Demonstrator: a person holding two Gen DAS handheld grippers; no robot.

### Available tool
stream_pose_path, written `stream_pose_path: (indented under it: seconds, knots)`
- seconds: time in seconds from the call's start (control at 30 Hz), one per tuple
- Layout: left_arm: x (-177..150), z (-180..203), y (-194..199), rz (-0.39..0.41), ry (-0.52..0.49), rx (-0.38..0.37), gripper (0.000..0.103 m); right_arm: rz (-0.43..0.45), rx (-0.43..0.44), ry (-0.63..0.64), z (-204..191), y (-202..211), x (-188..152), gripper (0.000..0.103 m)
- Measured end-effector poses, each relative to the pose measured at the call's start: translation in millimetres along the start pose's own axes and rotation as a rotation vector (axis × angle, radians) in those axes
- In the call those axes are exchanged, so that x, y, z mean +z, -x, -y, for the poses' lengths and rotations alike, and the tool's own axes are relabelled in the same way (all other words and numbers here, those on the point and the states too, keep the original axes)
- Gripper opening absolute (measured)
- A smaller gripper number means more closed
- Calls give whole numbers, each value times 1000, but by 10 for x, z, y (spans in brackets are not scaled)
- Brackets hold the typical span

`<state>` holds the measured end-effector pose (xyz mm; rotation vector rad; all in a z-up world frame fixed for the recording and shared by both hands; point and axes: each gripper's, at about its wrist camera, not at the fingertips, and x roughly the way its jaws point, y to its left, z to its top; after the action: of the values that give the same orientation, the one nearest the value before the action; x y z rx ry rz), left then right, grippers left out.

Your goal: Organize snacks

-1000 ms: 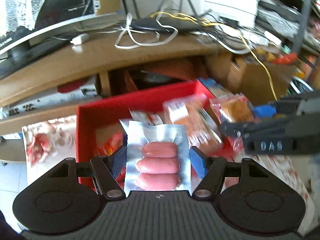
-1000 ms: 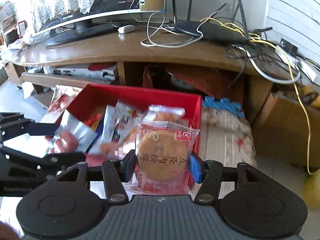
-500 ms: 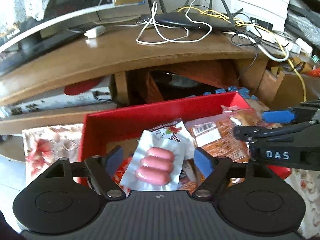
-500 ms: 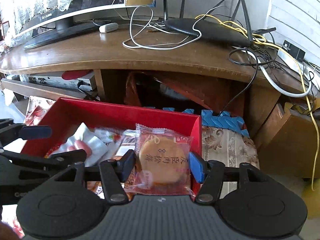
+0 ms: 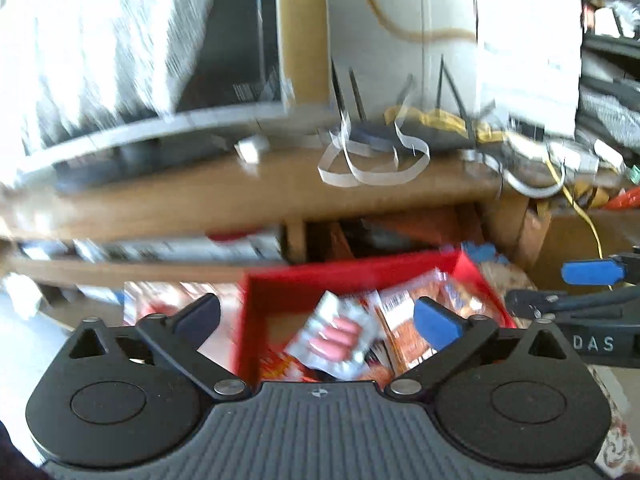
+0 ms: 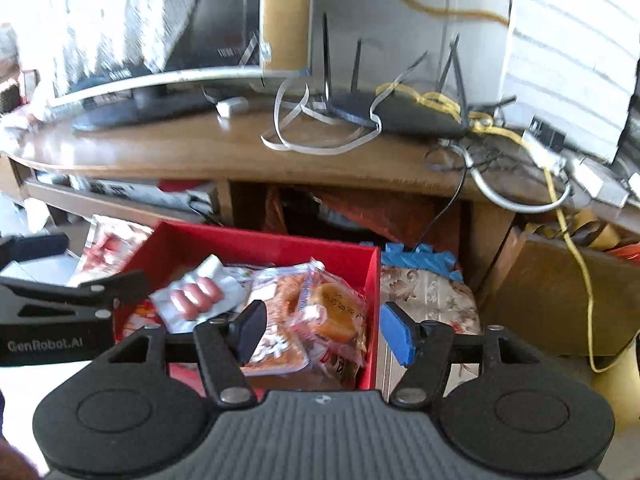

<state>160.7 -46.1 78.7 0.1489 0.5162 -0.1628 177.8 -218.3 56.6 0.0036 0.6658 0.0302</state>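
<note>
Landmark: red box (image 6: 256, 248), sitting on the floor in front of the wooden desk (image 6: 200, 152).

Desk behind the box carries a monitor (image 6: 168, 80), a router (image 6: 400, 114) and loose cables. Not part of the job.

Box holds the snacks, heaped loose rather than lined up, so I'd judge sorting inside it is not done.

Left gripper (image 5: 316, 316) hangs over the box's near-left corner, jaws spread wide, nothing between them. Right gripper (image 6: 324, 324) hangs over the near-right wall, jaws also apart and empty. Both read as clear of the load, probably free for the next pick.

Sausage pack (image 6: 196, 294) lies tilted on top of the pile, left half of the box. Biscuit pack (image 6: 332, 312) leans against the right wall, on an orange snack packet (image 6: 276, 344).

View differences: left wrist is motion-blurred, and the biscuit pack can't be picked out there; it does show the sausage pack (image 5: 336, 334) square between its jaws. Right wrist is sharper and shows the flowered cloth (image 6: 424, 292) right of the box.
</note>
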Motion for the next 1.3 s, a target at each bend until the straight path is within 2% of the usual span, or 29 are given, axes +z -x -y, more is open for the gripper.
stream_pose_path:
  seconds: [0.1, 0.17, 0.3, 0.37, 0.47, 0.63, 0.7, 0.8, 0.93, 1.1, 1.3]
  knots:
    - [-38, 20, 470, 124, 12, 23, 103, 70, -13, -4, -47, 394, -90, 66]
    - [-103, 38, 679, 144, 22, 30, 103, 102, -11, -14, -62, 631, -174, 67]
    - [-252, 62, 788, 104, 44, 8, 103, 134, -7, -45, -86, 979, -397, 67]
    - [-338, 72, 789, 58, 57, 0, 103, 137, -22, -56, -102, 1115, -514, 68]
    - [-486, 66, 847, 16, 84, -22, 103, 127, -24, -71, -110, 1221, -675, 68]
    - [-712, 5, 876, -99, 204, -125, 103, 90, -7, -77, -173, 1325, -934, 68]
    - [-807, 14, 858, -146, 191, -114, 103, 83, -13, -69, -212, 1364, -1004, 68]
    - [-914, 75, 889, -161, 131, -53, 103, 67, -26, -72, -228, 1390, -1106, 68]
    - [-1002, 131, 978, -161, 108, -49, 103, 43, -23, -57, -287, 1421, -1245, 68]
    - [-1048, 165, 1114, -117, 104, -43, 103, 23, -8, -55, -333, 1471, -1354, 68]
    - [-1129, 177, 1174, -128, 114, -59, 103, 25, -9, -75, -310, 1532, -1418, 68]
